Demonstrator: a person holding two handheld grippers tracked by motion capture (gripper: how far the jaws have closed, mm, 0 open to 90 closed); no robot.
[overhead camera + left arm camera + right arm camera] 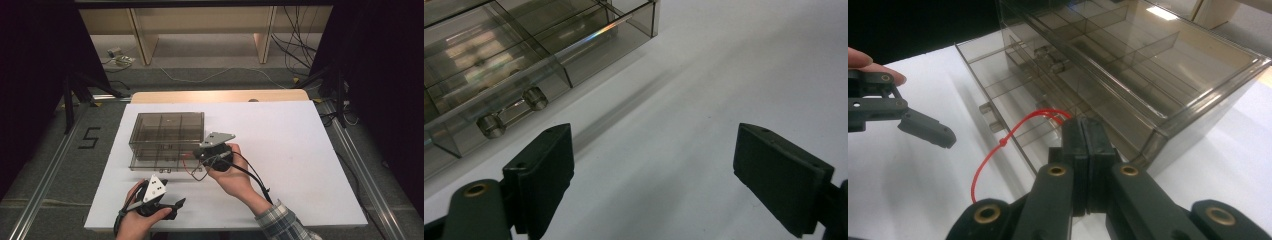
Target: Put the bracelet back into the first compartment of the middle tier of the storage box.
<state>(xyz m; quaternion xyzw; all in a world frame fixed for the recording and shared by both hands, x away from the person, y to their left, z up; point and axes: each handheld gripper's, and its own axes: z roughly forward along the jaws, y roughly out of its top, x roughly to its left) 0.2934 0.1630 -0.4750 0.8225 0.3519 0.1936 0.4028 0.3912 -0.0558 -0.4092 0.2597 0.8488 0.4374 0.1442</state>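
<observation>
- Smoky clear drawer box (pixel 167 131) sits on the white table (pixel 280 150), lower drawer (pixel 998 107) pulled out; its divided compartments look bare.
- Right gripper (pixel 1083 137) is clenched on a thin red wire (pixel 998 145) at the drawer's near corner.
- Left gripper (pixel 651 165) hangs released over bare table just beside the drawer's handle (pixel 514 112).
- The wire's pinched end is hidden between the jaws.

Grey floor (pixel 210 75), wooden shelving (pixel 200 30) behind, perhaps dark curtains (pixel 35 75) flanking.

the red cord (pixel 998 150) vanishes between the right gripper's (pixel 1083 145) closed fingers, its end hidden
</observation>
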